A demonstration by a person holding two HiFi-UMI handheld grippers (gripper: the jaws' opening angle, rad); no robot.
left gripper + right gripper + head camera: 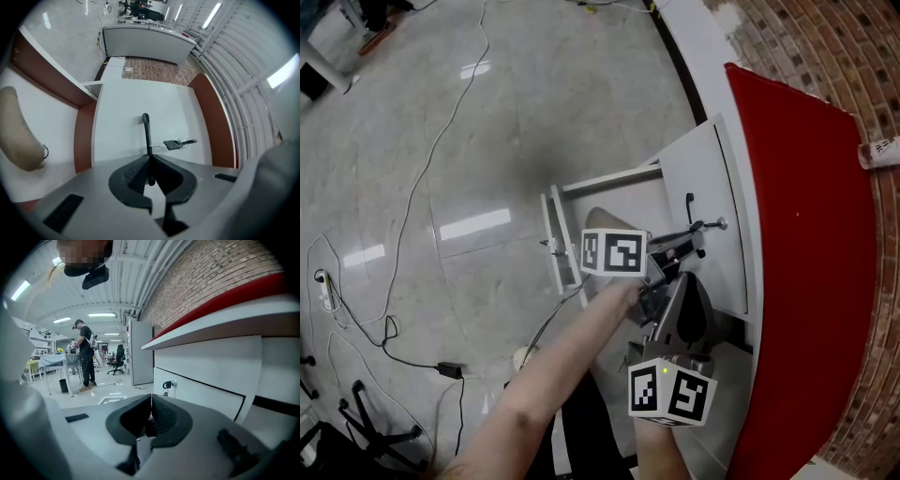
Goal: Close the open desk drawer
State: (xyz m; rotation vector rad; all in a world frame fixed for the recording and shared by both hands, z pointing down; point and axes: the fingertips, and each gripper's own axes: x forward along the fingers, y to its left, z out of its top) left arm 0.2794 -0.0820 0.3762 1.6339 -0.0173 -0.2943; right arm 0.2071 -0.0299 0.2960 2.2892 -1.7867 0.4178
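White drawer (703, 178) under the red counter (806, 244), gripped by its handle (146, 131)
The counter stands along a brick wall (825, 47), over a shiny grey floor (534, 103) crossed by cables (413, 192). The left gripper (149, 156) has its fingers closed on the black handle, beside a key (176, 144); the right gripper (151, 399) has its fingers pressed together, empty. Print on a white label (883, 150) at the wall is too small to read
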